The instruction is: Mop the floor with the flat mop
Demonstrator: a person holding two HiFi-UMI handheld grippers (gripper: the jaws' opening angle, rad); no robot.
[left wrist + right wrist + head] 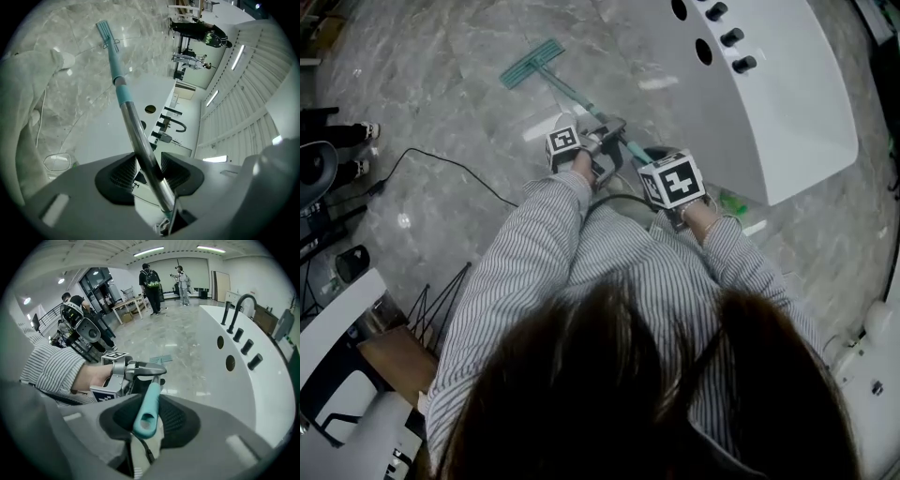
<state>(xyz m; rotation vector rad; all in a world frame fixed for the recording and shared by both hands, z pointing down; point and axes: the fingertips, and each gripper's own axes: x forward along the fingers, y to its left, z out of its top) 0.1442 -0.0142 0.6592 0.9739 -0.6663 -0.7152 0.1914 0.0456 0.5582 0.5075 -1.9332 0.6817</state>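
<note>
While the flat mop (581, 97) slants down to the grey marble floor (441, 94), its long axis runs alongside the curved front of the white tub (787, 112), with the head end pointing away from the person and the grip end back at the person's waist. The teal mop head (532, 63) lies flat on the floor off the knob end of the tub, clear of its wall.

Both tongs sit on the handle, one behind the other. The left gripper (148, 174) is clenched on the bare metal shaft (140, 140) – its ribbed pads press it from both sides – and beyond it the shaft changes to teal and runs on to the head. The right gripper (147, 416) is clamped on the teal grip end (146, 413), the topmost part of the handle, and is the one nearer the tub. From there the left gripper shows just ahead along the handle.

A black cable (441, 161) trails across the floor on the side of the person away from the tub.
</note>
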